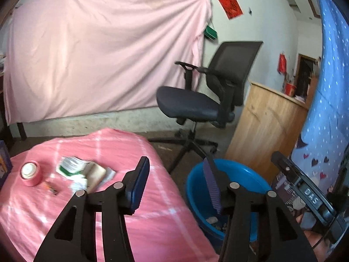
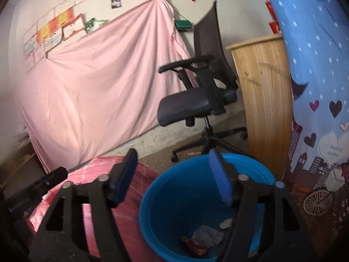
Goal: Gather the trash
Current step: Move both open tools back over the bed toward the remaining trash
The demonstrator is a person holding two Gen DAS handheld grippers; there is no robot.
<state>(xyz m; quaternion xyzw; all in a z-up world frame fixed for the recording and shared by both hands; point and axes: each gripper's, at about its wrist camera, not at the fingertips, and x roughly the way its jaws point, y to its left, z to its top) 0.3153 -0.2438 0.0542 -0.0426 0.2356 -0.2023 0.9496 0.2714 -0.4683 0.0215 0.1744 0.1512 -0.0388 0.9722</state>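
Left wrist view: I'm seeing my left tongs (image 1: pixel 176 182) standing partly apart with nothing between the pads, hanging over the gap between the pink checked-cloth desk (image 1: pixel 152 218) and the round blue plastic bin (image 1: pixel 196 187). One blue pad is sitting over the cloth, the other over the bin's mouth. Trash is lying on the desk to the left: a crumpled white-and-green paper wrapper (image 1: pixel 72 166), a tan flat packet (image 1: pixel 96 173) touching it, a small orange-and-dark scrap (image 1: pixel 50 188) nearby. A pink roll of tape with a white core (image 1: pixel 30 172) is sitting further left. A pale scrap (image 1: pixel 212 220) is lying at the bin's bottom. The right tongs' black body (image 1: pixel 305 187) is showing at the right edge. A black mesh office chair (image 1: pixel 209 91) is standing behind, near a light wooden cabinet (image 1: pixel 268 131).

Right wrist view: my right tongs (image 2: pixel 174 179) are gaping wide, empty, hanging just above the bin (image 2: pixel 165 196). Inside the bin I'm seeing a crumpled white-grey paper (image 2: pixel 207 233), a red-orange wrapper (image 2: pixel 194 246) and a small grey round piece (image 2: pixel 225 223). The desk (image 2: pixel 91 170) is sitting just left of the bin, the chair (image 2: pixel 196 100) behind it, blurred.
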